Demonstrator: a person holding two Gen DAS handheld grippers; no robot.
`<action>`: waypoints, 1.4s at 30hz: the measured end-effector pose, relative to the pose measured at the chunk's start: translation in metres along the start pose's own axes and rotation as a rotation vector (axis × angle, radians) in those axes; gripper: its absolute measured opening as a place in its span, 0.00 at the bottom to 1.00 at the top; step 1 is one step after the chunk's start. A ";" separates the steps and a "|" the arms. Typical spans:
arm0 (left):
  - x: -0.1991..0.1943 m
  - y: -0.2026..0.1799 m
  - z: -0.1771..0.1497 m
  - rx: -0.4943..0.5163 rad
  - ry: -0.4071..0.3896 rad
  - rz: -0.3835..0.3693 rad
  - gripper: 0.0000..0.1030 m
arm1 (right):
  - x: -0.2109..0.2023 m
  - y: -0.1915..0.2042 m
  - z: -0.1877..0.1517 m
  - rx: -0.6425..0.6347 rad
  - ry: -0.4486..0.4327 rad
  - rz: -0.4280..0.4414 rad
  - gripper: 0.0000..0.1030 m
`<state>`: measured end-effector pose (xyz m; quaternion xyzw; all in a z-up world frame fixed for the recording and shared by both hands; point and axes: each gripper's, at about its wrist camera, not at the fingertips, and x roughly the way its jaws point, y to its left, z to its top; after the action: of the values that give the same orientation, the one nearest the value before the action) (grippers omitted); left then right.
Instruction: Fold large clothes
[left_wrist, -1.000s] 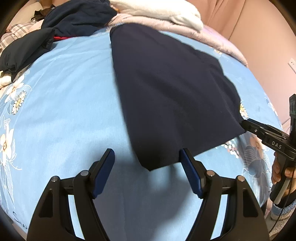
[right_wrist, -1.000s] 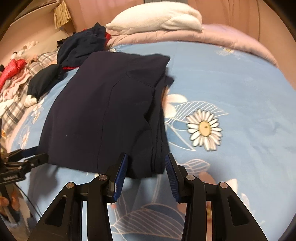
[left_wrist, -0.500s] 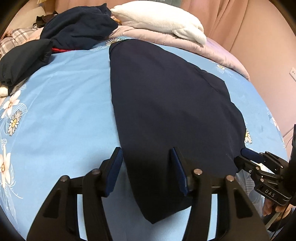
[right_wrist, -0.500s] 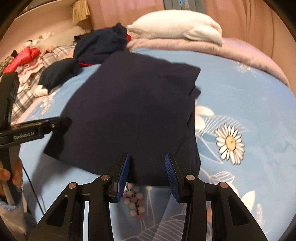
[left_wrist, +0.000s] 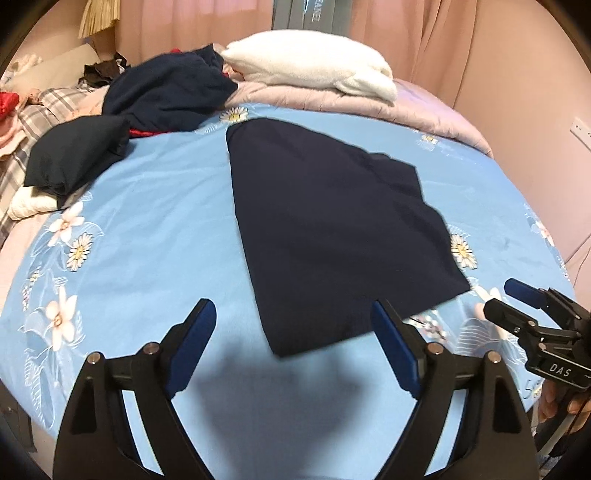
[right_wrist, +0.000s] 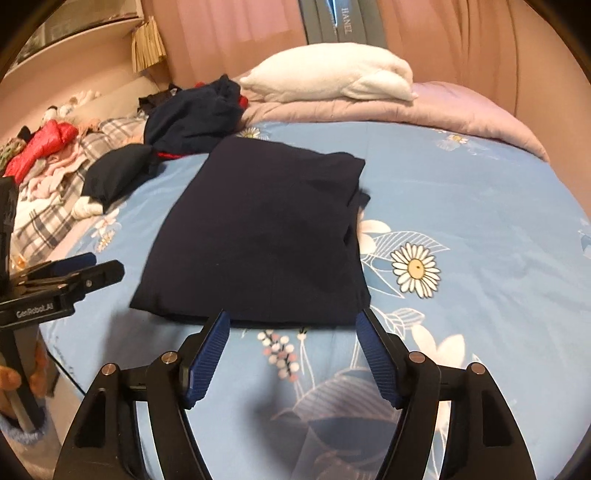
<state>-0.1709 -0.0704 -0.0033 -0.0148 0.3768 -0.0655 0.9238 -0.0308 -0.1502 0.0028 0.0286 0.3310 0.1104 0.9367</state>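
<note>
Folded garment (right_wrist: 258, 236) is laid flat on the bed sheet (right_wrist: 480, 221), mid-bed. Behind it, a pillow (right_wrist: 332, 74) is stacked on a quilt (right_wrist: 461, 114). A clothes heap (right_wrist: 192, 114) is piled behind-left of the garment, apart from it. Left gripper (left_wrist: 291, 325) and right gripper (right_wrist: 291, 332) are held just before the garment's near edge, clear of it.

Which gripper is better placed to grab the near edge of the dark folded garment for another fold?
Probably the right gripper: its open jaws sit just short of the garment's near edge. The left gripper is also open, but reaches only the near left corner.
</note>
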 end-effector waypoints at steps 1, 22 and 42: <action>-0.008 -0.002 -0.001 0.001 -0.006 0.003 0.91 | -0.003 0.000 0.000 -0.001 -0.002 0.000 0.71; -0.114 -0.031 0.000 0.004 -0.172 0.076 1.00 | -0.087 0.021 0.014 -0.071 -0.205 -0.059 0.99; -0.099 -0.052 -0.047 -0.034 -0.054 0.145 1.00 | -0.078 0.033 -0.023 -0.054 -0.148 -0.087 0.99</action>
<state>-0.2797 -0.1076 0.0356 -0.0049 0.3528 0.0082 0.9356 -0.1102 -0.1362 0.0367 -0.0029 0.2589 0.0760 0.9629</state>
